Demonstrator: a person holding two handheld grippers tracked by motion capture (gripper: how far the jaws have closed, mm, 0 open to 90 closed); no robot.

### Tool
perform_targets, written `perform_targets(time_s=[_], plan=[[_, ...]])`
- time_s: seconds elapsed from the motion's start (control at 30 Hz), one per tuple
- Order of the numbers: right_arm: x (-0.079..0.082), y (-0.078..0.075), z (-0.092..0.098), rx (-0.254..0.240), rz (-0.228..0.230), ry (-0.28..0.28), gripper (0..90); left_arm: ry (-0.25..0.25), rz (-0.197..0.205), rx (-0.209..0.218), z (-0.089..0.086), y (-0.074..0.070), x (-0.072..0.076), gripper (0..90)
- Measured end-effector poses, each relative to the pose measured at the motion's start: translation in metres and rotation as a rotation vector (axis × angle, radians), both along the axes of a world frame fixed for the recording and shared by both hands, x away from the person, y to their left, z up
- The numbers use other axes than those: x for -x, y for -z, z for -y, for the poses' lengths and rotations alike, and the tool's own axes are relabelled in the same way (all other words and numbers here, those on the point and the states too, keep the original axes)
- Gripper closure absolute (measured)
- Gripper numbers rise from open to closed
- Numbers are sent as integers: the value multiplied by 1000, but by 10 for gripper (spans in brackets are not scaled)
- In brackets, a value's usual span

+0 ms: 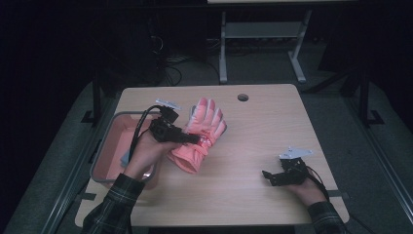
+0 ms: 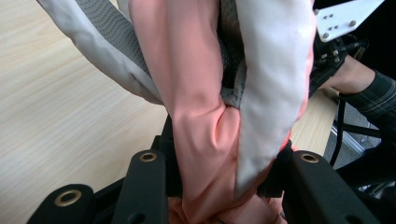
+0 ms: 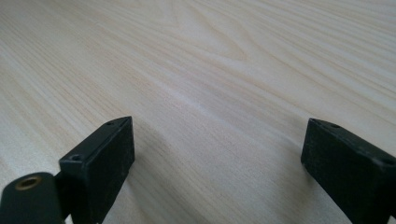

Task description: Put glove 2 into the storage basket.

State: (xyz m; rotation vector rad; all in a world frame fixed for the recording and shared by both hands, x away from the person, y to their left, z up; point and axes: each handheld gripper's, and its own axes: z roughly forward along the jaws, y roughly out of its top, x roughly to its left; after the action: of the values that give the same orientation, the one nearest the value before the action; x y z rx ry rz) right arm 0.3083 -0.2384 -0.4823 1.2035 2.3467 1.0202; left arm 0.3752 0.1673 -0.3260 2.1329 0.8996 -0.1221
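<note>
Item one, near the tabletop's left edge: grey-rimmed bin (image 1: 113, 117) with pink inside. Item two, just right of it: the left gripper (image 1: 195, 139), which I held with its jaws clamped partway on a glove (image 1: 202, 131). The glove was salmon-pink, padded, with pale grey finger panels and a textured grey palm; its fingers pointed toward the far edge, its cuff bunched. No readable lettering made out. Item three, near the right front corner: the right gripper (image 1: 269, 176), jaws wide apart over bare wood, holding nothing.
</note>
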Motion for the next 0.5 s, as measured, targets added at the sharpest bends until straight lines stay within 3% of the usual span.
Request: perform_targets(time_s=[0.5], plan=[[0,0,0,0,0,0,93,-105,15,13,-61,-32,2,619]])
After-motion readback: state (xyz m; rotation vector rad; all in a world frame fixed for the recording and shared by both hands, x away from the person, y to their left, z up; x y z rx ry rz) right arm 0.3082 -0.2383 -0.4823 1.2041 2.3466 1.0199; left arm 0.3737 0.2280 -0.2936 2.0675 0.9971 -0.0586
